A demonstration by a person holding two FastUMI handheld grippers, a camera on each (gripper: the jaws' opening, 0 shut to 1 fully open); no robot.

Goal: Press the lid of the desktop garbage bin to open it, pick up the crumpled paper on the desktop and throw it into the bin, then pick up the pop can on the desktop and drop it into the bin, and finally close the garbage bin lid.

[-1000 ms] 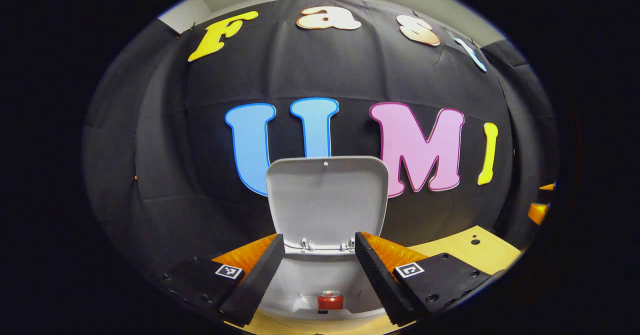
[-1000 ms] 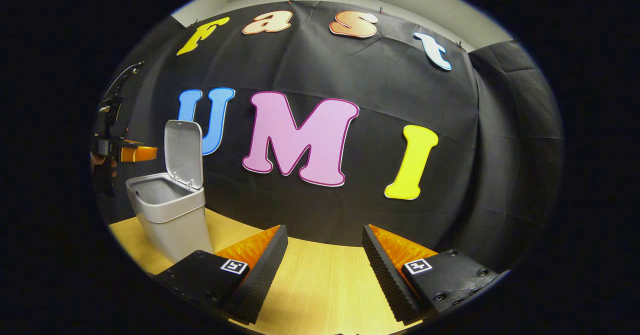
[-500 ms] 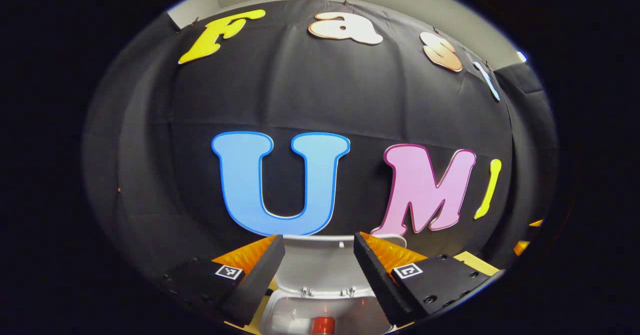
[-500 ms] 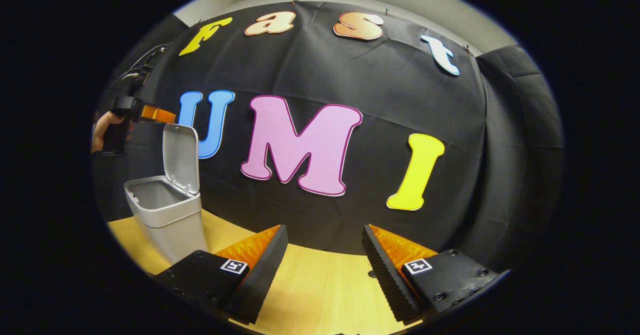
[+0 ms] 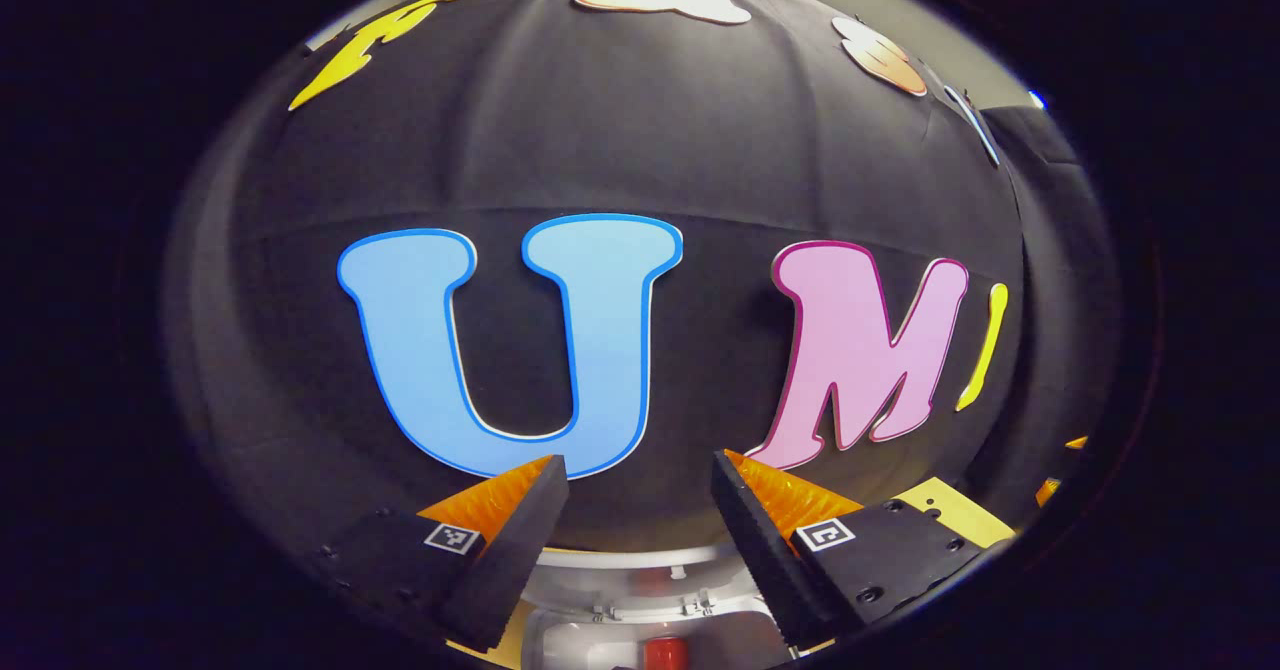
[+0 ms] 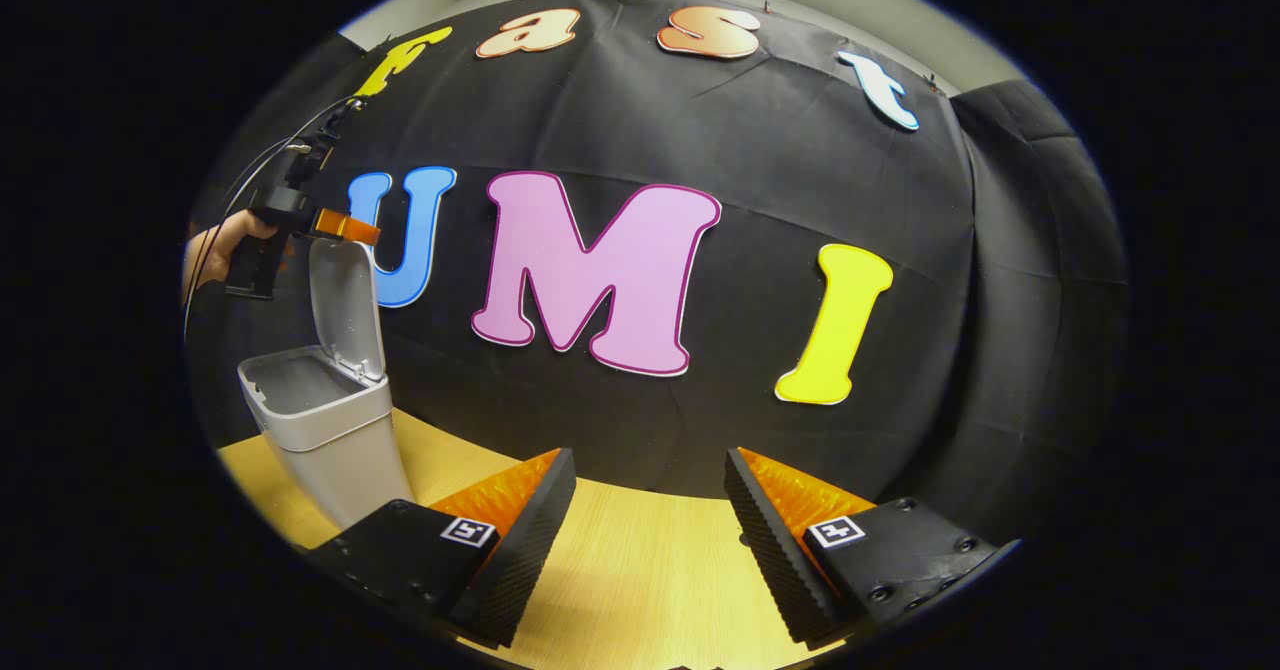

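The grey desktop bin stands at the table's left end with its lid raised upright. In the left gripper view I look down past the lid's top edge into the bin, where a red pop can lies at the bottom. My left gripper is open with nothing between its fingers. The right gripper view shows that left gripper, held by a hand, just above the lid's top edge. My right gripper hangs open over the wooden table, to the right of the bin.
The black cloth wall stands close behind the bin and runs along the table's far edge. A corner of the table with small holes shows to the right of the left gripper.
The left gripper has risen and moved forward, from in front of the open bin to just over the lid's top edge. The lid stays upright. The right gripper has barely moved.
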